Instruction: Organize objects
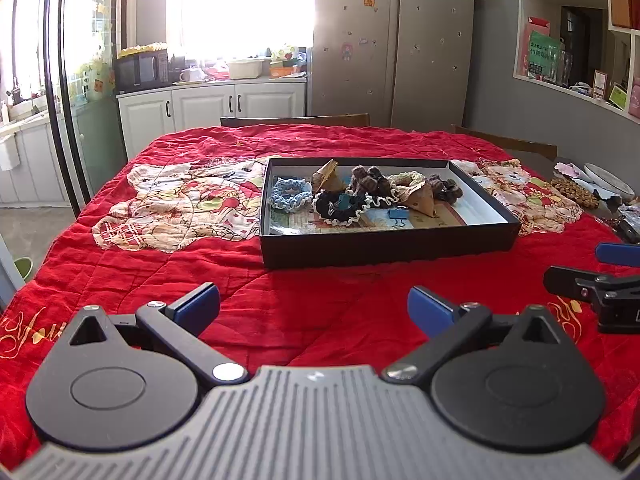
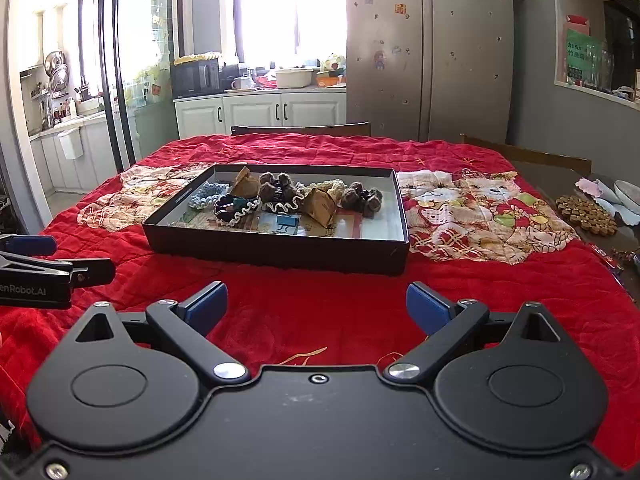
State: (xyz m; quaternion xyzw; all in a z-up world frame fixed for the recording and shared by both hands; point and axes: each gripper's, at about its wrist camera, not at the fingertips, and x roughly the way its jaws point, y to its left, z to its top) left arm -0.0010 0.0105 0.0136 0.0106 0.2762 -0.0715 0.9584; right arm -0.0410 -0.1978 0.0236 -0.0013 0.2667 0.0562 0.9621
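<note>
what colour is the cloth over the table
Red, with cartoon bear patches; the cloth shows best in the right wrist view.

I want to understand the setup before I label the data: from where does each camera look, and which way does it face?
Left wrist view: sits on the left claw, low over the red quilt, facing the black box; its own open fingers show, and the right claw at the right edge.
Right wrist view: sits on the right claw, facing the same way; its open fingers show, and the left claw at the left edge.
Shared: box, quilt, fridge.
</note>
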